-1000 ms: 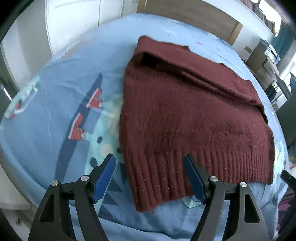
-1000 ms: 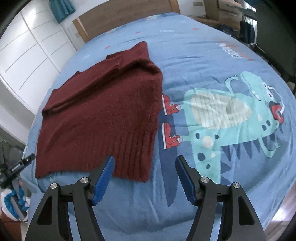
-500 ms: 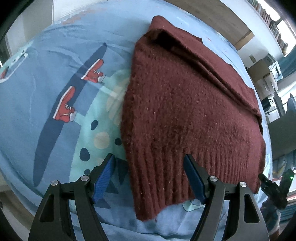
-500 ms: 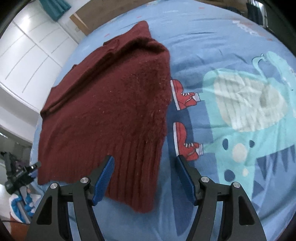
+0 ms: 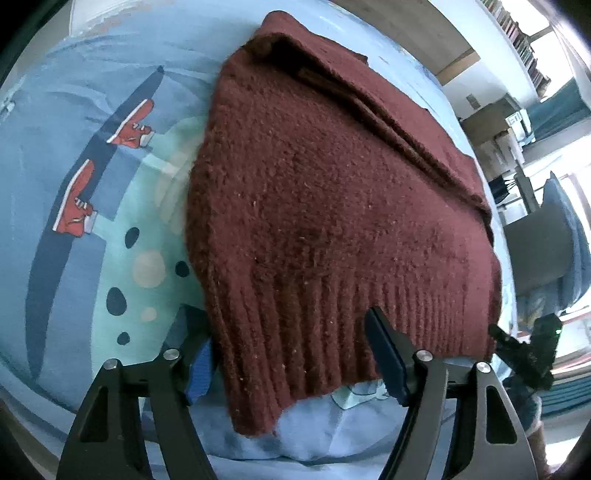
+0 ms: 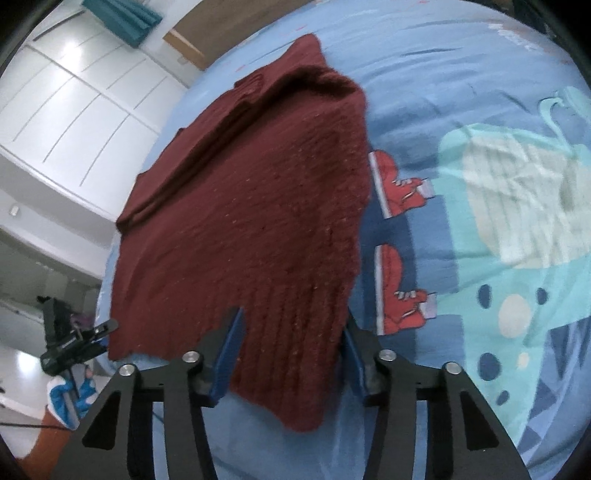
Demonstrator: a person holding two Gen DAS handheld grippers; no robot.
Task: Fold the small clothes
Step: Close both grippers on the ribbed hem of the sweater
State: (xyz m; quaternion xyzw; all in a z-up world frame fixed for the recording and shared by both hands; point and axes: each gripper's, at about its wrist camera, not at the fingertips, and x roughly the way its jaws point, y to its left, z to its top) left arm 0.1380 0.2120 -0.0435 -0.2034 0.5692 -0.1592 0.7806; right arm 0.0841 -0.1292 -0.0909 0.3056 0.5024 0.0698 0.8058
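Observation:
A dark red knitted sweater [image 5: 332,206] lies flat on the blue bed sheet [image 5: 55,155], its sleeves folded in along the far side. Its ribbed hem is nearest both cameras. My left gripper [image 5: 291,343] is open, with its fingers on either side of one hem corner. My right gripper [image 6: 291,358] is open and straddles the other hem corner of the sweater [image 6: 251,206]. The blue pads stand apart from the cloth on both grippers. The near hem corners hang between the fingers.
The sheet [image 6: 480,92] carries a teal dinosaur print [image 6: 517,206] with red shoes [image 6: 402,184]. White wardrobe doors [image 6: 74,122] stand beyond the bed. A wooden headboard [image 5: 417,33] and shelves [image 5: 506,122] are at the far end. The other gripper [image 5: 528,350] shows at the right.
Both grippers have moved forward and down toward the sweater's hem, so each now straddles a hem corner. The jaws have stayed open.

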